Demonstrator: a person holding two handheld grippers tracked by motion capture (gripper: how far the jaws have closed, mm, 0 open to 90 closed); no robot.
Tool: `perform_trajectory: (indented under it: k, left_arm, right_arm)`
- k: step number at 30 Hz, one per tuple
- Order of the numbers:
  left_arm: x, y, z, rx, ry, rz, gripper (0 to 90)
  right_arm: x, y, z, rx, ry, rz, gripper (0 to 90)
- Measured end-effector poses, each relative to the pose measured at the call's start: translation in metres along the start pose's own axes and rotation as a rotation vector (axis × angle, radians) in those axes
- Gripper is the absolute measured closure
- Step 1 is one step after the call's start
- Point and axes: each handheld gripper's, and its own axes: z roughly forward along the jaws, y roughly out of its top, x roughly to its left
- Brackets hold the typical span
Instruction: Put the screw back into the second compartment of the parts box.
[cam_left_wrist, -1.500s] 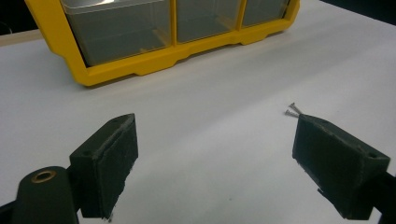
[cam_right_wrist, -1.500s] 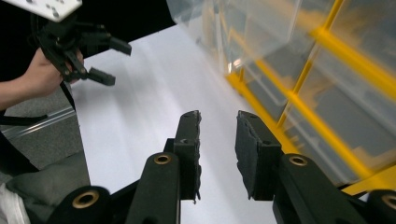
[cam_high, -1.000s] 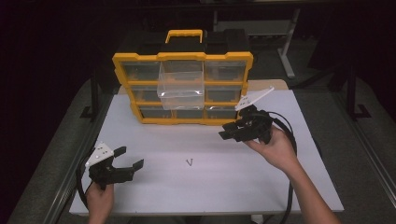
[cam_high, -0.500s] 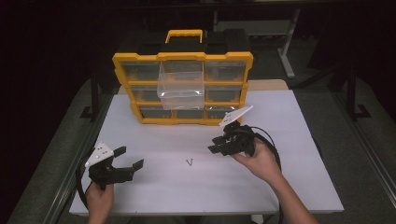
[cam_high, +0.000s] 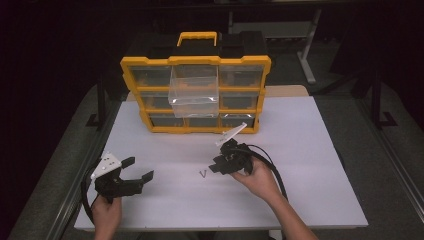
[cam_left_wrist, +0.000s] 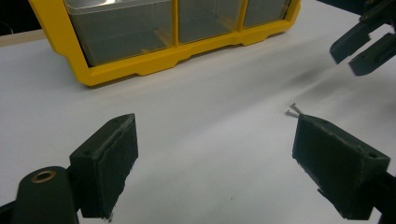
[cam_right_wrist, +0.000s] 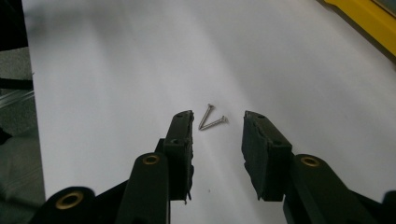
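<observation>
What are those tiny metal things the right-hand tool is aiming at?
On the white table, in front of the yellow drawer organizer, lie two small screws. They touch at their tips in a V, just ahead of the right gripper, the only loose items there.

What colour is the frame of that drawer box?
Yellow, with a black top; the drawer box shows best in the high view.

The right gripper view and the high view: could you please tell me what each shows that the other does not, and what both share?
The right gripper view alone shows that the V is two separate screws lying tip to tip, just ahead of the open right hand-held gripper. The high view alone shows the yellow organizer's handle, its pulled-out clear drawer and the left hand-held gripper. Both show the screws, the white table and the organizer's yellow edge.
</observation>
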Motion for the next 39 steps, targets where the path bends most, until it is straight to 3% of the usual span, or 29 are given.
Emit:
perform_trajectory:
  k: [6, 8, 14, 21, 30, 39]
  left_arm:
    - [0.0, 0.0, 0.0, 0.001, 0.001, -0.002, 13.9]
    - [0.0, 0.0, 0.0, -0.001, 0.001, -0.003, 13.9]
    - [0.0, 0.0, 0.0, -0.004, 0.001, -0.007, 13.9]
    - [0.0, 0.0, -0.001, -0.006, 0.002, -0.005, 13.9]
    - [0.001, 0.0, -0.001, -0.002, 0.002, -0.004, 13.9]
    - [0.001, 0.0, -0.001, -0.006, 0.003, -0.001, 13.9]
  right_arm:
    - [-0.003, 0.0, 0.013, 0.005, -0.007, 0.009, 65.1]
    - [-0.002, 0.0, 0.025, 0.019, -0.022, 0.02, 67.7]
    - [-0.004, -0.001, 0.042, 0.042, -0.031, 0.03, 70.8]
    - [-0.004, -0.002, 0.053, 0.053, -0.037, 0.077, 71.9]
    - [-0.001, 0.0, 0.06, 0.06, -0.058, 0.086, 73.0]
    - [0.009, 0.004, 0.068, 0.079, -0.12, 0.04, 75.0]
